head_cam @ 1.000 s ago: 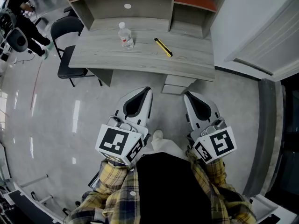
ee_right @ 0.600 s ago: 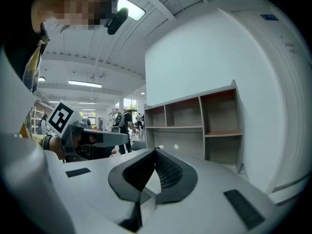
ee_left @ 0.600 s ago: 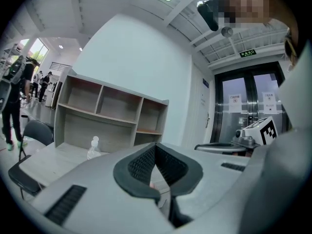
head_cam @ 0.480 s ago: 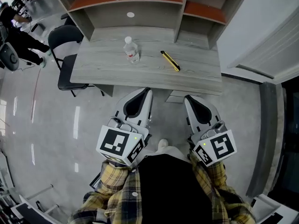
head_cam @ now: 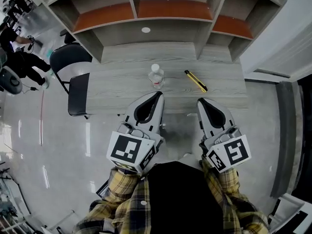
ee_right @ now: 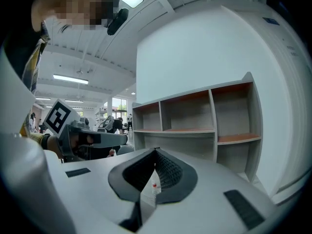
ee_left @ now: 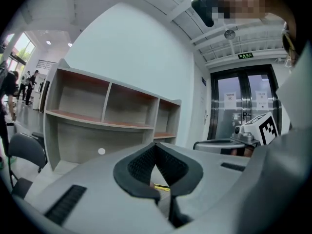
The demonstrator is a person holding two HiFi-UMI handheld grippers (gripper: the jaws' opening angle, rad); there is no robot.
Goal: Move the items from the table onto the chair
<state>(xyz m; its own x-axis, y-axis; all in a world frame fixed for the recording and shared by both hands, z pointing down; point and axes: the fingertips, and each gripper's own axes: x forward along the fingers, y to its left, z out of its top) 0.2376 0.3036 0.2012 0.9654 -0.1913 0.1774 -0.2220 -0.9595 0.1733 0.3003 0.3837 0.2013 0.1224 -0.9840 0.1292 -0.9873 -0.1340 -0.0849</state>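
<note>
Jaws pressed together on nothing, the left gripper [head_cam: 158,94] and right gripper [head_cam: 200,101] hover at the near edge of a grey table [head_cam: 117,84]. A clear bottle [head_cam: 156,75] stands there, near a yellow utility knife [head_cam: 195,81]. A black chair [head_cam: 77,89] stands just beside the table's left end. The print on the bottle's red label is too small to read, as is a green sign [ee_left: 245,56] over the doors.

matt wood-grain table [head_cam: 117,87], probably clear plastic bottle [head_cam: 156,75], glossy floor [head_cam: 48,130].
</note>
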